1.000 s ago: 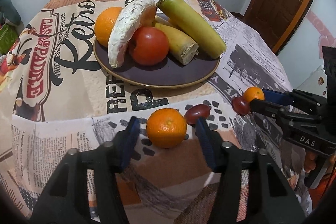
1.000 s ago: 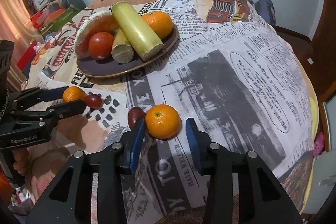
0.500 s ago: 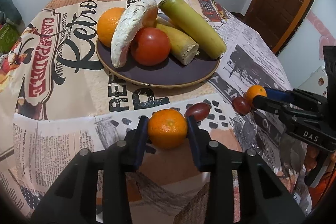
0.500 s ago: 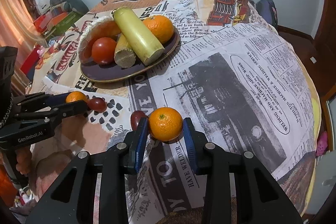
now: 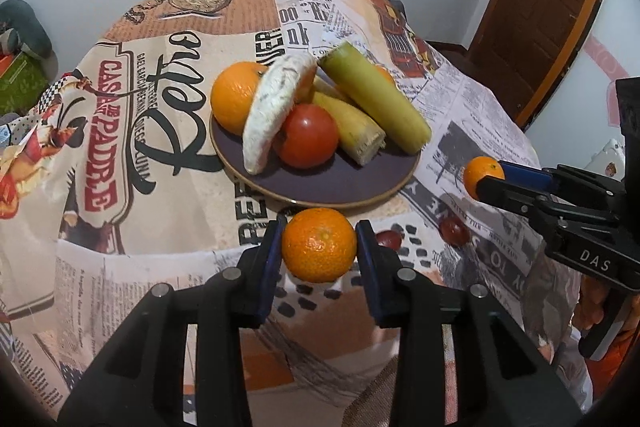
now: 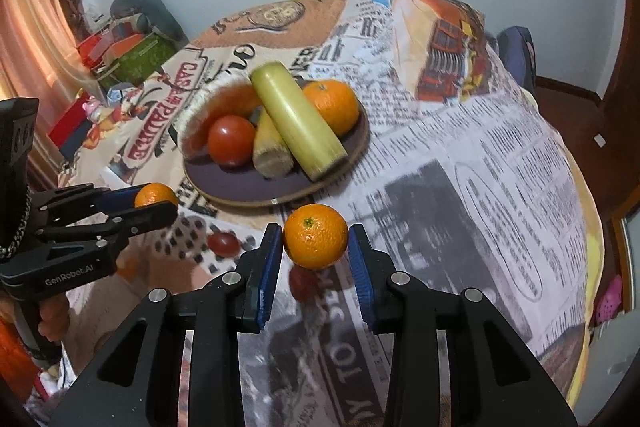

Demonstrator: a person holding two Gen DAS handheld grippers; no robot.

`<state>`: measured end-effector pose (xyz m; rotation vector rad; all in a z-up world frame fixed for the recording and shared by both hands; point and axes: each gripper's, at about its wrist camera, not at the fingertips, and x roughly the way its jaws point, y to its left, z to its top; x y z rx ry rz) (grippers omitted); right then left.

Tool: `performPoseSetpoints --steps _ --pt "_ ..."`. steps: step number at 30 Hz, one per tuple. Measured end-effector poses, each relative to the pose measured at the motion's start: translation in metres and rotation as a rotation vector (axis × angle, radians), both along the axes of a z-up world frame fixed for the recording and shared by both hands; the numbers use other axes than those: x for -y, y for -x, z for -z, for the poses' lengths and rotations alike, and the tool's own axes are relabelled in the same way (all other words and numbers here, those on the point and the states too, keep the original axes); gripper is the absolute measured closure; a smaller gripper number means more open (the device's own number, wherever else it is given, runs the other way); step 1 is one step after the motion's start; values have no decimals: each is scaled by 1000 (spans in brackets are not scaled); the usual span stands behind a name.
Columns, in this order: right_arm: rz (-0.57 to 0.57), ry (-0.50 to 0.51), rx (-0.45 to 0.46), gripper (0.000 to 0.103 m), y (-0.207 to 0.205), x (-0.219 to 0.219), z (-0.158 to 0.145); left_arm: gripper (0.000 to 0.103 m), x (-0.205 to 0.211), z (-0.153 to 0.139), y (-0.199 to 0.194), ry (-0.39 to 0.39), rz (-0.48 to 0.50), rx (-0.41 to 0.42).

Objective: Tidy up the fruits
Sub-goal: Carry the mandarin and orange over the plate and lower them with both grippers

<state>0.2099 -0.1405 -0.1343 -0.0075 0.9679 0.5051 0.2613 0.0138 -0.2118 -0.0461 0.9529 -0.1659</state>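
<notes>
My left gripper is shut on a small mandarin and holds it above the cloth, just in front of the dark plate. My right gripper is shut on another mandarin, also lifted, near the plate. The plate holds an orange, a tomato, a white-coated banana-shaped piece and two green-yellow stalks. Two dark red grapes lie on the cloth below the grippers. Each gripper shows in the other's view, the right one and the left one.
The round table has a newspaper-print cloth that drops off at the edges. Boxes and clutter stand beyond the far left edge. A wooden door is at the right.
Both grippers closed on their mandarins and lifted them off the cloth, moving toward the plate. The grapes stayed on the cloth.
</notes>
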Motion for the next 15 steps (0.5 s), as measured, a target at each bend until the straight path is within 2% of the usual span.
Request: performPoseSetpoints --steps 15 --pt "-46 -4 -3 72 -24 -33 7 66 -10 -1 -33 20 -5 19"
